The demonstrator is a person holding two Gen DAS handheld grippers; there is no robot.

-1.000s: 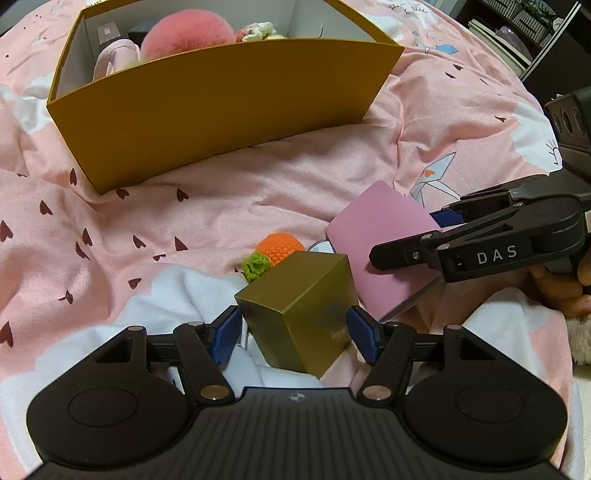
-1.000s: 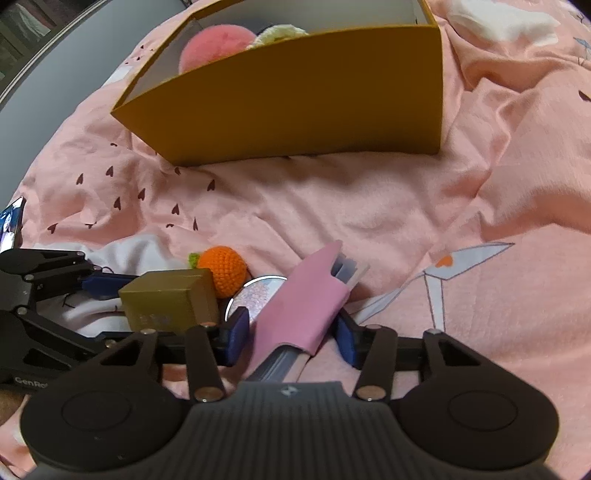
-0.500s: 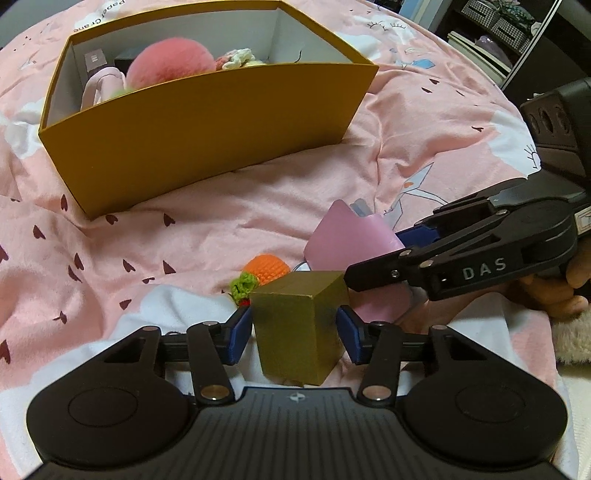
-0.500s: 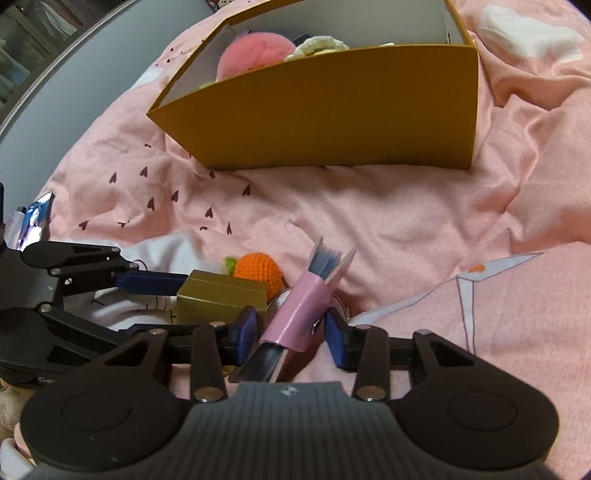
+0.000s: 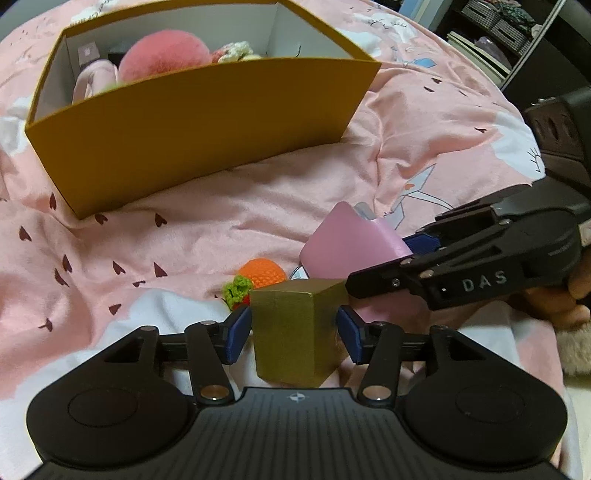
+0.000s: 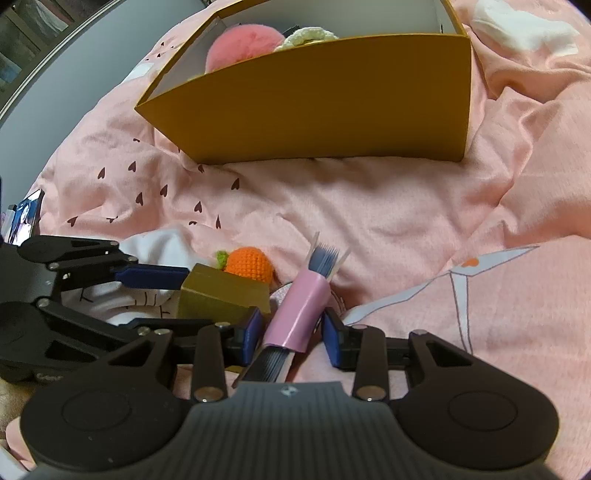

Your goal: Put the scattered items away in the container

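Tongs (image 5: 293,330) on matte gold cube (image 5: 295,332)

Between the two hand-held grippers and the yellow box (image 5: 207,122) lies an open stretch of pink bed cover (image 6: 369,206), bare but for its creases, wide enough for either to pass. The box's near wall stands tall across that path, and inside it a pink pompom (image 5: 166,55) and a crocheted piece (image 6: 310,34) fill the left part. Close in, the crocheted orange (image 5: 263,272) sits just beyond the gold box (image 5: 295,332) and beside the pink packet (image 6: 301,314), and the grippers crowd one another there.
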